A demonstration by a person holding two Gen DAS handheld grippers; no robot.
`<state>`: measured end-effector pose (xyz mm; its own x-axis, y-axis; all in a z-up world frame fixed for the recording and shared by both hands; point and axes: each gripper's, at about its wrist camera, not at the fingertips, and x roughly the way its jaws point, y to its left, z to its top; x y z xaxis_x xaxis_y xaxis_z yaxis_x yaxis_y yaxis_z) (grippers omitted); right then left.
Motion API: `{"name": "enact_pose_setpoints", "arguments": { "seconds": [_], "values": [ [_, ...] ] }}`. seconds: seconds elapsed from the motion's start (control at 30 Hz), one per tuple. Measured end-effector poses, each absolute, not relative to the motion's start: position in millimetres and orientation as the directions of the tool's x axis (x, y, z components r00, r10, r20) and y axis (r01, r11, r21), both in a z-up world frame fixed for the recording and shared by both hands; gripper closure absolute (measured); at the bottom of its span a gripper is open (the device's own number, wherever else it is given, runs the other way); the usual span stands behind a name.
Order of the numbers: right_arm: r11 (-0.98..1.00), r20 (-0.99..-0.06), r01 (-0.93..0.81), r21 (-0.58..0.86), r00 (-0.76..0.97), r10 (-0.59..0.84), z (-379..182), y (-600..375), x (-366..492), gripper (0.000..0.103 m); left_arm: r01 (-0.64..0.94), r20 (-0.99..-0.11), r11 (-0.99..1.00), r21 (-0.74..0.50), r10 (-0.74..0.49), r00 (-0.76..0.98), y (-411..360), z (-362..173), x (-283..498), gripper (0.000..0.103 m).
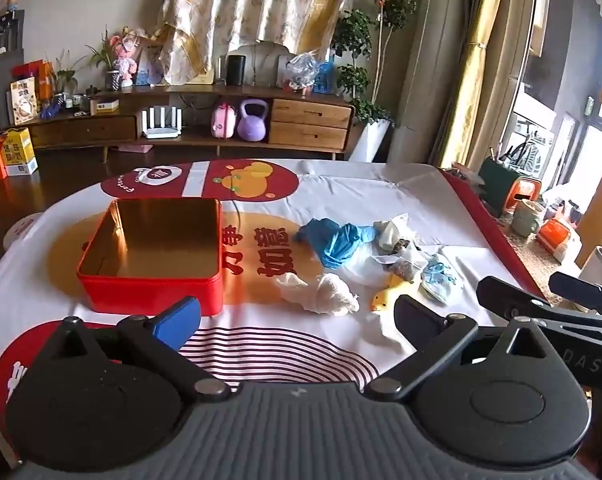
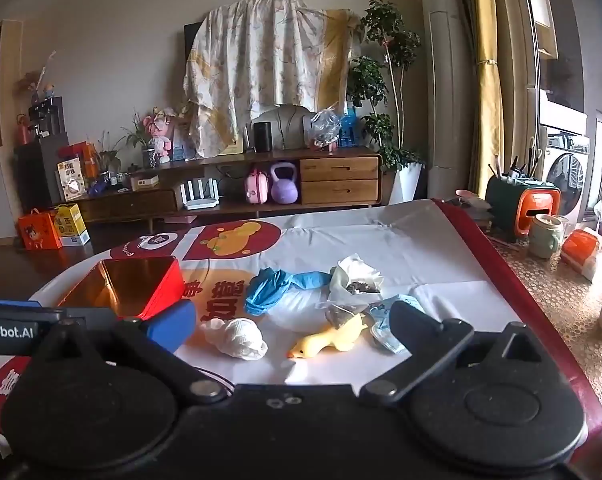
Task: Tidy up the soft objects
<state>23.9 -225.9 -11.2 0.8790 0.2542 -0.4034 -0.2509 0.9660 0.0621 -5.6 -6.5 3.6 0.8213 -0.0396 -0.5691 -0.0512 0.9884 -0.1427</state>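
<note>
A red tin box [image 1: 153, 276] [image 2: 141, 292] with a gold inside stands empty on the left of the table. To its right lie soft things in a loose pile: a white crumpled cloth [image 1: 321, 294] [image 2: 239, 338], a blue glove [image 1: 335, 240] [image 2: 277, 286], a yellow duck toy [image 1: 383, 298] [image 2: 333, 338], a light blue face mask [image 1: 439, 276] [image 2: 385, 328] and white bags [image 1: 393, 232] [image 2: 355, 276]. My left gripper [image 1: 297, 322] is open, near the white cloth. My right gripper [image 2: 297, 332] is open with the cloth and duck just ahead. Neither holds anything.
The table wears a white printed cover [image 1: 381, 188] with a red edge [image 2: 513, 300]. A mug [image 2: 545, 236], an orange and green holder [image 2: 521, 208] and packets stand on the right side. A wooden TV cabinet [image 2: 261, 184] with a purple kettlebell lines the far wall.
</note>
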Motion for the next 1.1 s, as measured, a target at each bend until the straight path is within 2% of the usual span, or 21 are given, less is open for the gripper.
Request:
{"name": "enact_pose_setpoints", "arguments": {
  "seconds": [0.47, 1.1],
  "values": [
    [0.965, -0.367, -0.255, 0.062, 0.894, 0.259, -4.5, -224.9, 20.1, 0.000, -0.051, -0.535, 0.990, -0.132, -0.027, 0.845, -8.0, 9.2, -12.0, 0.000],
    [0.965, -0.362, -0.256, 0.062, 0.895, 0.260, -3.3, -224.7, 19.8, 0.000, -0.054, -0.521, 0.989, -0.136, -0.026, 0.853, -5.4, 13.9, -15.7, 0.000]
  ]
}}
